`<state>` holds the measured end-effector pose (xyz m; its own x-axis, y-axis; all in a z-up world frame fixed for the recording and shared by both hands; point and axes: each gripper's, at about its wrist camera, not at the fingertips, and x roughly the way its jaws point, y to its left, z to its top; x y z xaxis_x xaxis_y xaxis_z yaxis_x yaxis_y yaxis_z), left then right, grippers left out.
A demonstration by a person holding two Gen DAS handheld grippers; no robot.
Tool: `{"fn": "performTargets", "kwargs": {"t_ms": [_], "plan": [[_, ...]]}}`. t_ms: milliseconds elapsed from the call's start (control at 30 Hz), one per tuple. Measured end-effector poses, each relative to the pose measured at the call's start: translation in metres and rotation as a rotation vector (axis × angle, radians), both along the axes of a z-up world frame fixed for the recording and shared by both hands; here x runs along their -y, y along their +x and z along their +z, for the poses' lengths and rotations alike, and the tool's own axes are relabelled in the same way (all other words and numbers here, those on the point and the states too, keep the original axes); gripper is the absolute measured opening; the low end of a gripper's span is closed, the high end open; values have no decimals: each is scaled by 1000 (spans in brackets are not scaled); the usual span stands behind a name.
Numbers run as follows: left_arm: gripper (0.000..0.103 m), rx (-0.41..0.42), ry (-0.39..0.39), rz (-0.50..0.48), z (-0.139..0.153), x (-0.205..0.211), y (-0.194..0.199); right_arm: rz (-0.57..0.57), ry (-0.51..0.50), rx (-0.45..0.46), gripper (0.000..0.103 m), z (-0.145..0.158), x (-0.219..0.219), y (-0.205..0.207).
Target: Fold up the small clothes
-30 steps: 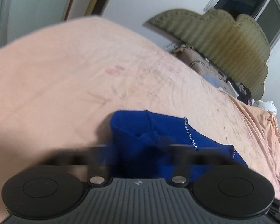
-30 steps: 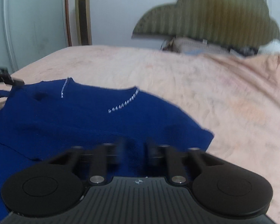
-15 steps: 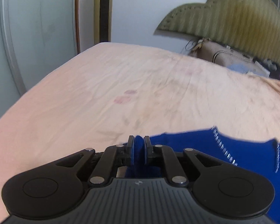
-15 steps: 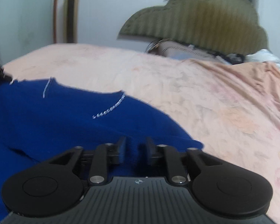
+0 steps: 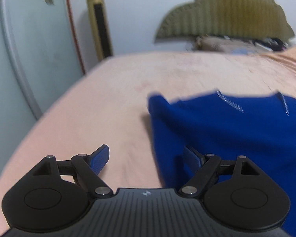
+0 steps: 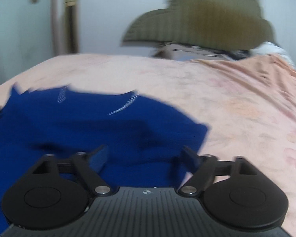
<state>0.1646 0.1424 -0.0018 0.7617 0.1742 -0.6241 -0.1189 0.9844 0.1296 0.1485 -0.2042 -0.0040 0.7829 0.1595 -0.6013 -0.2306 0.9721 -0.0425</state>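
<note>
Bed: peach sheet, olive headboard behind.
Top: blue, lying on the sheet.
Left gripper: spread wide, holding nothing.
Right gripper: spread wide over the top.

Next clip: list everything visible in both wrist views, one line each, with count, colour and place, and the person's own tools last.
blue knit garment with silver bead trim: one, royal blue, lying on the bed, near side.
peach bed sheet: one, pale peach, covering the bed.
olive ribbed headboard: one, olive green, far end against the wall.
clutter at the head of the bed: blurred, cannot count.
tall gold-and-black column: one, standing by the wall, left.
white door panel: one, far left.
left tool: one, black, fingers apart, beside the garment's left edge.
right tool: one, black, fingers apart, over the garment.
</note>
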Motion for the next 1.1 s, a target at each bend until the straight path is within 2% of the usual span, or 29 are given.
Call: {"fn": "performTargets", "kwargs": {"t_ms": [67, 100, 200, 300, 633, 733, 800, 900, 933, 1100], "plan": [[83, -42, 72, 41, -13, 1, 5, 2, -77, -42, 91, -15, -12, -2], [83, -40, 77, 58, -14, -1, 5, -26, -109, -51, 91, -19, -15, -2], [82, -26, 2, 59, -2, -7, -9, -79, -68, -3, 91, -5, -12, -21], [82, -15, -27, 54, 8, -4, -30, -72, -18, 47, 94, 5, -8, -46], [82, -67, -138, -80, 9, 29, -115, -42, 72, -24, 94, 6, 14, -111], [82, -97, -208, -99, 5, 31, -134, -61, 82, -21, 94, 2, 20, -132], [82, -109, -230, -105, 3, 35, -145, -97, 150, -35, 95, -2, 26, -141], [82, -114, -218, -108, 0, 45, -155, -70, 353, -94, 95, -12, 32, -150], [82, -117, -212, -102, -1, 48, -156, -61, 389, -93, 95, -14, 28, -154], [82, -101, -210, -138, 7, 64, -171, 25, 366, -5, 93, -9, -3, -171]]}}
